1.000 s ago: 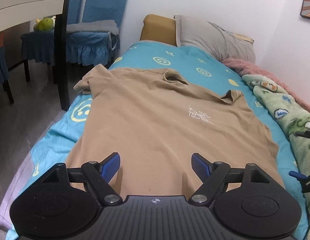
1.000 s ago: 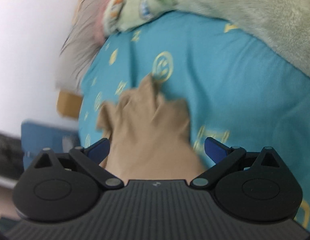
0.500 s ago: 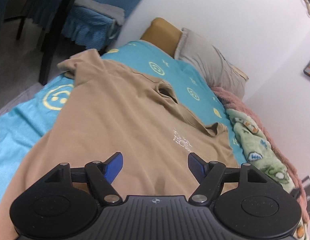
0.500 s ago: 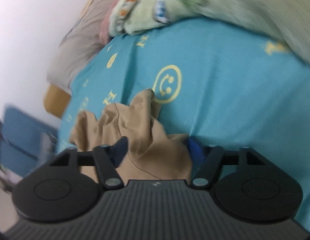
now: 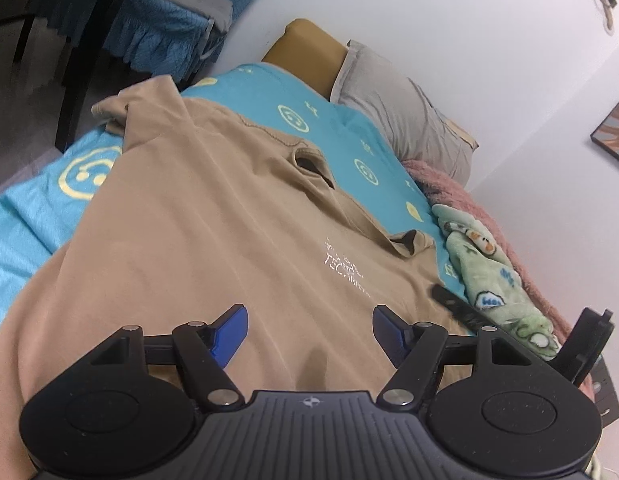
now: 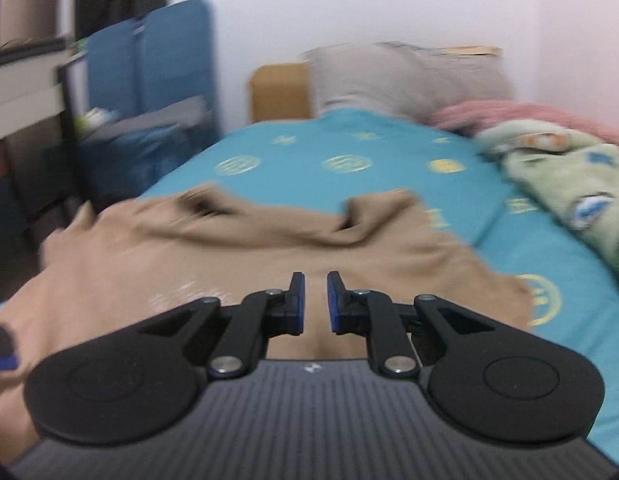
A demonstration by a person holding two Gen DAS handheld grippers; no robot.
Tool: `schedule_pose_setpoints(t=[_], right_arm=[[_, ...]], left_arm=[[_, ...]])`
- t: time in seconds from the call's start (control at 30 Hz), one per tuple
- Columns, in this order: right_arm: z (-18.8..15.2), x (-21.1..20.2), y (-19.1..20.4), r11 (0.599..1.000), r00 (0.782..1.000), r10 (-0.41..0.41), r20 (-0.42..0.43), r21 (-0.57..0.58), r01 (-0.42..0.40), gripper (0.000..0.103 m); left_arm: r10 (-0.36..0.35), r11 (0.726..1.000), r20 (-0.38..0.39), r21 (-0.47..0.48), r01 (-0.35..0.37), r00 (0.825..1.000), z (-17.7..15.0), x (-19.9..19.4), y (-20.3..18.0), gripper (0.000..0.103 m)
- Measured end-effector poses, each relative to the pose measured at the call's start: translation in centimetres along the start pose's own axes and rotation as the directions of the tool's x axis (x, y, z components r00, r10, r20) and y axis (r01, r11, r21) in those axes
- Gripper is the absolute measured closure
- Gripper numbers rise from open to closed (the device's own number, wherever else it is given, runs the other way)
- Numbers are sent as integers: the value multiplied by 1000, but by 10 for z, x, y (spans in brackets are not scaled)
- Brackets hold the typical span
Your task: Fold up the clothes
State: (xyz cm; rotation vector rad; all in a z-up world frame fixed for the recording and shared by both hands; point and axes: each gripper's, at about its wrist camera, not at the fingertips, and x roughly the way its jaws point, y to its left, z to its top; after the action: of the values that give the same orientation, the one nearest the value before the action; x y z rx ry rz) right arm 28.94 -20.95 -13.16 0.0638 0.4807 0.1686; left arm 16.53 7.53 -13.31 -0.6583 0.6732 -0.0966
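Observation:
A tan T-shirt (image 5: 213, 232) with small white print lies spread front up on the blue bed (image 5: 37, 216), collar toward the pillows. It also shows, blurred, in the right wrist view (image 6: 229, 264). My left gripper (image 5: 307, 330) is open and empty just above the shirt's lower part. My right gripper (image 6: 315, 304) has its jaws nearly closed with a narrow gap, over the shirt's lower middle; no cloth shows between them. Part of the right gripper (image 5: 585, 344) shows at the left view's right edge.
A grey pillow (image 5: 401, 108) and a tan cushion (image 5: 305, 44) lie at the head of the bed. A green patterned blanket (image 5: 493, 276) and a pink one (image 5: 461, 184) lie along the wall side. Blue-covered chairs (image 5: 161, 36) and a dark table leg (image 5: 85, 60) stand left of the bed.
My right gripper has closed from wide open to nearly shut and swung round from the sleeve area to face the pillows. My left gripper tilted and moved in lower over the shirt, still open.

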Motion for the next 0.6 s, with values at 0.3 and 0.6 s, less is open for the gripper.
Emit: schedule_pose_setpoints(t=[0.3,0.6], right_arm=[[3,-9,-67,934,991,-137,2,335,128,27],[-26,12,-105,877,971,-192,-138,419,234,10]], left_arm=[[10,999,-20,42,-10,1000,-5,4,-4,32],[17,998,-37,63,-14,999,-9,8,-4,32]])
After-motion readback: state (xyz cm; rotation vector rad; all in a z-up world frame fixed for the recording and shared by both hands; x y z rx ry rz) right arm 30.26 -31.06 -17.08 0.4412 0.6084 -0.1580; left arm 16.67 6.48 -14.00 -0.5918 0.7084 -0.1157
